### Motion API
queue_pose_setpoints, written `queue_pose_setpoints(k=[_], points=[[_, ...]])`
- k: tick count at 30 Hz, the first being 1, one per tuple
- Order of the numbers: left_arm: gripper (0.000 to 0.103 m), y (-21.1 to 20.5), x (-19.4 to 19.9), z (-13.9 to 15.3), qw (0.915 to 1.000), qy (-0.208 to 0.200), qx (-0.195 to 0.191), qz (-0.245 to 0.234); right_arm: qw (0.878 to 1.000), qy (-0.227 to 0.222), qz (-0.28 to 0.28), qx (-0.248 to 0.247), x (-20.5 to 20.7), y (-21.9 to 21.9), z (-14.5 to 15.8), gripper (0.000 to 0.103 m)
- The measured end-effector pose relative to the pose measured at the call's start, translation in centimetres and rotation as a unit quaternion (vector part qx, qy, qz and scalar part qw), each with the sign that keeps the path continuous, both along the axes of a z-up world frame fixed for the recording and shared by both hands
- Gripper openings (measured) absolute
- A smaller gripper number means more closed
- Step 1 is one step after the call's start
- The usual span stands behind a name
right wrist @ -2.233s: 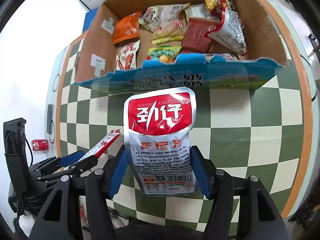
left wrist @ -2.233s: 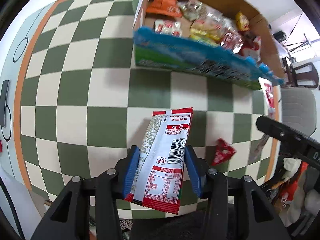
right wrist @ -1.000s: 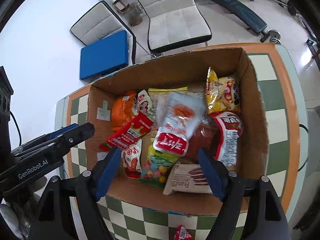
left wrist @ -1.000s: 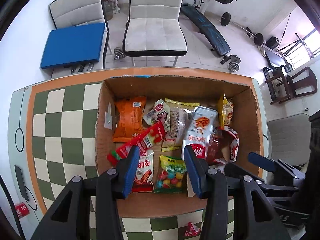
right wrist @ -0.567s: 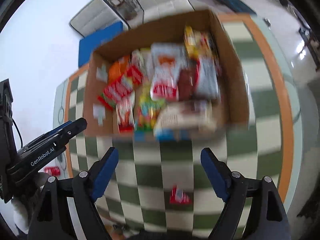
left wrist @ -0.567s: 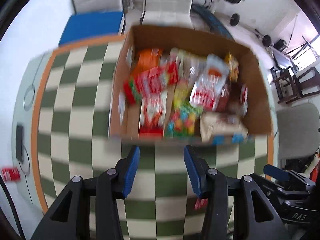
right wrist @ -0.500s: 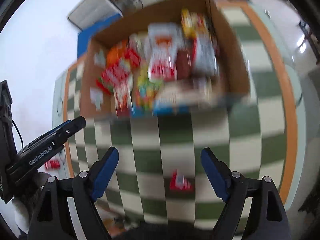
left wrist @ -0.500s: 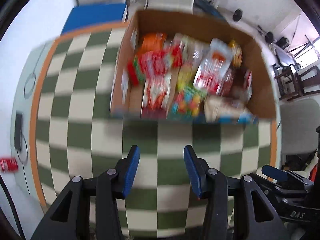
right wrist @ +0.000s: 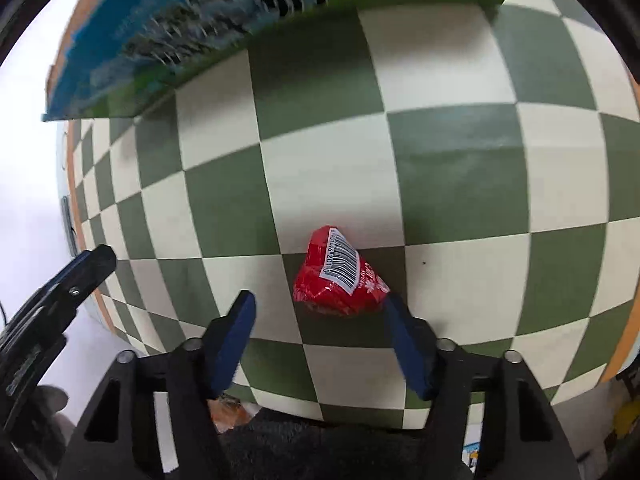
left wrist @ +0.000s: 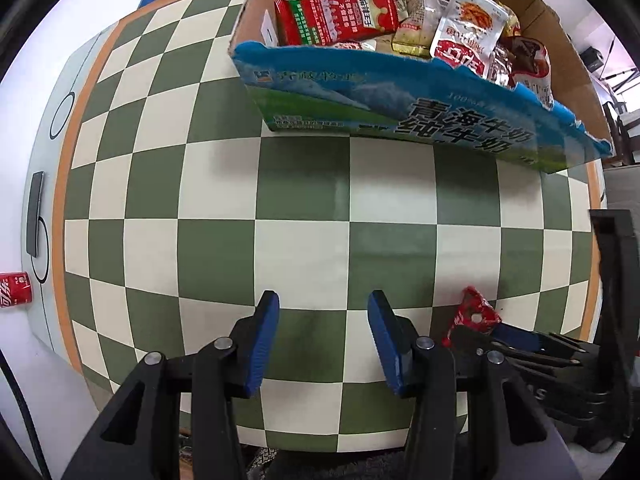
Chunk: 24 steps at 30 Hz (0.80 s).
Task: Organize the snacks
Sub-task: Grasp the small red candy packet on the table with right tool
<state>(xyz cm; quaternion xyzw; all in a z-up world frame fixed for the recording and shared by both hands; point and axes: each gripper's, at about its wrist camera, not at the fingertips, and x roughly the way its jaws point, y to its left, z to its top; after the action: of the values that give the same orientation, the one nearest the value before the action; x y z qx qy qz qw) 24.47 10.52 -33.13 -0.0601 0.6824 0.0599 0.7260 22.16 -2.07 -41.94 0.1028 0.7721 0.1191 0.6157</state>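
Both claws were holding snack packs a moment ago, and now both are empty, because those two packs went into the cardboard box [left wrist: 420, 108]. The red and white pack [left wrist: 336, 20] and the silver pack [left wrist: 468, 36] lie on top of the pile inside it. That means only one snack is left out on the checkered tabletop [left wrist: 304, 248].

The right claw [right wrist: 316, 334] has dropped down low over that last snack. Its blue fingers are spread wide, with nothing in them. The small red packet [right wrist: 340, 280] sits just ahead of the claw, between the two fingertips and closer to the right one. It is shiny, crinkled and puffy, shaped a bit like a triangle, with a white barcode on top.

The left claw [left wrist: 324, 332] is half open and holds nothing. The box is far in front of it
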Motion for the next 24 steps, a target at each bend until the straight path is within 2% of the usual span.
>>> queue_pose_setpoints(k=[2, 3, 9, 13, 16, 19, 24], points=[[0.044, 0.0, 0.0, -0.1, 1.0000, 0.002, 0.000, 0.000, 1.000, 0.003, 0.001, -0.003, -0.2, 0.3, -0.7, 0.050], [0.044, 0.0, 0.0, -0.2, 1.0000, 0.003, 0.001, -0.001, 1.000, 0.005, 0.001, -0.005, -0.3, 0.4, -1.0, 0.039], [0.044, 0.0, 0.0, 0.4, 1.0000, -0.007, 0.001, -0.002, 1.000, -0.012, 0.011, -0.003, -0.7, 0.8, -0.6, 0.036], [0.044, -0.1, 0.2, 2.5, 0.9995, -0.030, -0.005, -0.001, 1.000, -0.023, 0.005, 0.013, -0.6, 0.3, 1.0, 0.036], [0.044, -0.6, 0.6, 5.1, 0.9982, -0.059, -0.011, -0.006, 0.999, -0.045, 0.011, 0.026, -0.5, 0.5, 3.2, 0.036], [0.044, -1.3, 1.5, 8.5, 0.9948, -0.099, -0.020, -0.014, 0.996, -0.077, 0.012, 0.048, 0.0, 0.3, 6.9, 0.036], [0.046, -2.5, 4.1, 14.4, 0.9822, -0.182, -0.034, -0.029, 0.987, -0.142, 0.003, 0.080, 3.1, -1.4, 14.2, 0.036]])
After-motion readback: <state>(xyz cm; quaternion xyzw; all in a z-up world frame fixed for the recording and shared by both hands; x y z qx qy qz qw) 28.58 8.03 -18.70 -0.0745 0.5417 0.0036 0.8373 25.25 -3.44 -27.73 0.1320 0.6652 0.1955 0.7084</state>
